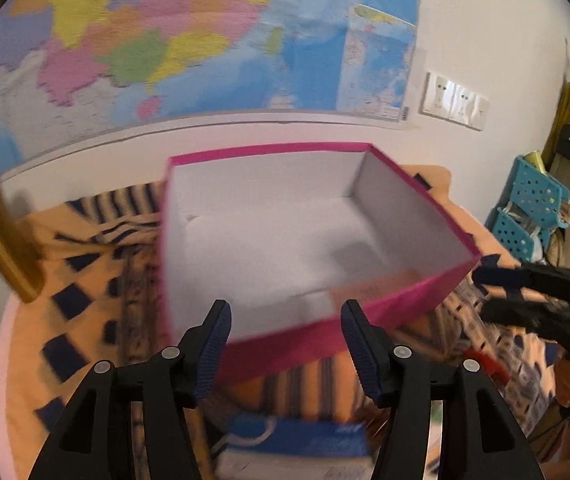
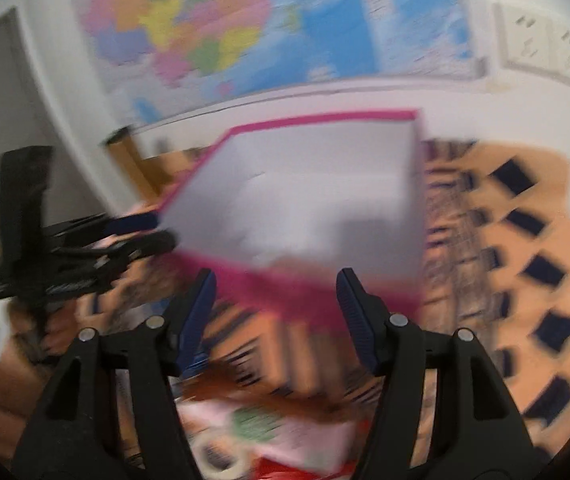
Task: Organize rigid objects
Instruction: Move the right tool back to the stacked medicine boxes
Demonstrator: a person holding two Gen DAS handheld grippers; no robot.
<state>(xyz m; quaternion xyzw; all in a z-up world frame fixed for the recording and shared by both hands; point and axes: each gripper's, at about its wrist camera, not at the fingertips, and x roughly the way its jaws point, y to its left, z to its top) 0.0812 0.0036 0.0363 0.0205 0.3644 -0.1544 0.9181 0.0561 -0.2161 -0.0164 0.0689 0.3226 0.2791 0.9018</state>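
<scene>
An open pink box [image 1: 405, 300] with a white inside stands on the orange patterned cloth [image 1: 85, 280], and nothing rigid shows inside it. My left gripper [image 1: 285, 312] hovers at its near wall, jaws apart, with nothing pressed between the blue pads. A blue and white pack [image 1: 297, 436] lies on the cloth below that gripper. In the blurred right wrist view the same pink box [image 2: 305, 292] sits ahead of my right gripper [image 2: 277, 276], which is open and holds nothing. Below it lies a pink pack [image 2: 277, 428]. Each gripper shows in the other's view: right gripper [image 1: 489, 292], left gripper [image 2: 153, 232].
A gold cylinder [image 1: 1, 240] stands at the table's left edge by the wall. A large colourful map [image 1: 205, 40] hangs behind the box, with wall switches [image 1: 453, 100] to its right. Blue perforated baskets [image 1: 529, 208] are stacked beyond the table on the right.
</scene>
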